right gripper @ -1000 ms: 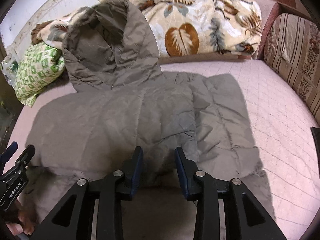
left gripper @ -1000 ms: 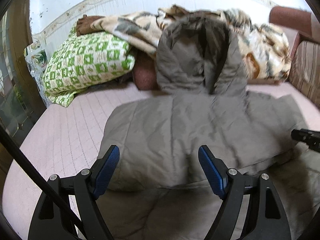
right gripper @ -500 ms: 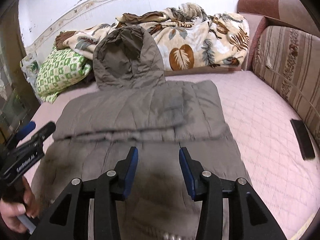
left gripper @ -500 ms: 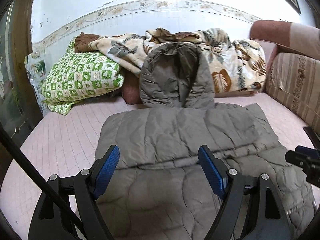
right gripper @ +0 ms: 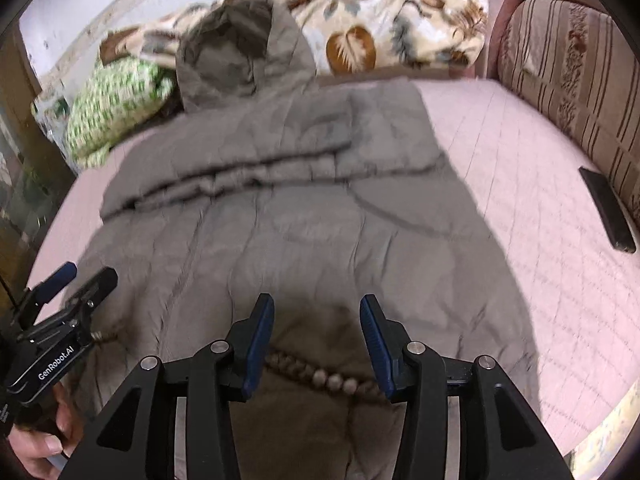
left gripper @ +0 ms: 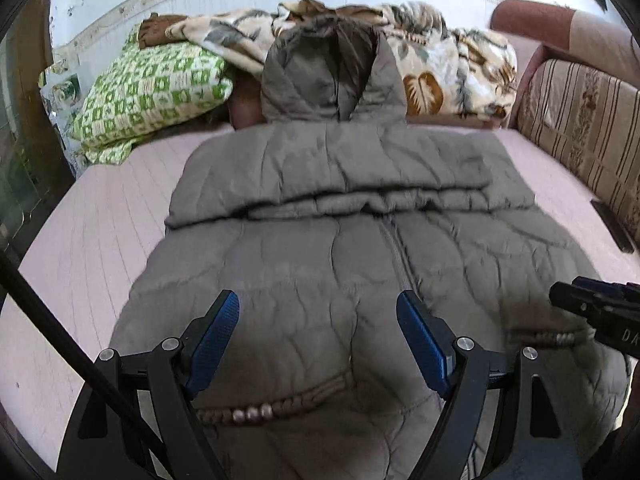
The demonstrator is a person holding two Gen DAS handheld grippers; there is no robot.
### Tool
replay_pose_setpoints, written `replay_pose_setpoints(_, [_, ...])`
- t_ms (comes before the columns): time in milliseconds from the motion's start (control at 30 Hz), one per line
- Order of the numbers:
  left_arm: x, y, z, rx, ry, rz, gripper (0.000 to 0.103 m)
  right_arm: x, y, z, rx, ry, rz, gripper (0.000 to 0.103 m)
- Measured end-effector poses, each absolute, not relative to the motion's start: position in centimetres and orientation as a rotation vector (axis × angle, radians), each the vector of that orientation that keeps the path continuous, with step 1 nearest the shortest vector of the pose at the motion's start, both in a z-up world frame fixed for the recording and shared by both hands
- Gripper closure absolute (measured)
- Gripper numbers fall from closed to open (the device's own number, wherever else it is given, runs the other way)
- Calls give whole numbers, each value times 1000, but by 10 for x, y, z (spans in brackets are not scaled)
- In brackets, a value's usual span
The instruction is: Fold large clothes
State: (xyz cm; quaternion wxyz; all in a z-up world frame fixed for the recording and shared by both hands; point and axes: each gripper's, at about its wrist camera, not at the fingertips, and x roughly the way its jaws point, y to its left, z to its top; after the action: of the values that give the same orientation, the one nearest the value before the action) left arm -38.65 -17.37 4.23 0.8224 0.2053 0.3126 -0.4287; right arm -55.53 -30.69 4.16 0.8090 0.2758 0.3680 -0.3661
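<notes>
A grey quilted hooded jacket point(left gripper: 340, 256) lies on the pink bed, front up, zip down its middle; it also shows in the right wrist view point(right gripper: 304, 216). Its sleeves lie folded across the chest as a band point(left gripper: 344, 196). The hood point(left gripper: 332, 76) rests against the bedding at the back. My left gripper point(left gripper: 318, 336) is open and empty above the lower left of the jacket. My right gripper point(right gripper: 316, 344) is open and empty above the lower right, over a beaded pocket trim point(right gripper: 320, 376). Each gripper shows at the edge of the other's view.
A green checked pillow point(left gripper: 148, 92) and a leaf-print blanket point(left gripper: 448, 68) lie at the head of the pink bed point(right gripper: 520, 184). A striped sofa cushion point(right gripper: 568, 80) lines the right side. A dark phone point(right gripper: 608, 208) lies next to it.
Both grippers have pulled back towards the jacket's hem, so the lower jacket and zip now show. The right gripper has opened wider. The sleeves stay folded across the chest.
</notes>
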Motion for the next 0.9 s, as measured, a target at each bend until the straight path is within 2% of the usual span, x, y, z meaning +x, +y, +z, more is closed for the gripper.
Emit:
replay_pose_setpoints(300, [-374, -166, 4, 446, 878, -880, 23, -548, -287, 19, 567, 881, -781, 52])
replay_pose_setpoints(500, [-383, -152, 16, 421, 838, -908, 23, -554, -266, 23, 495, 859, -777, 51])
replay_pose_setpoints(900, [-402, -121, 80, 346, 577, -916, 23, -561, -228, 52, 396, 753, -718, 51])
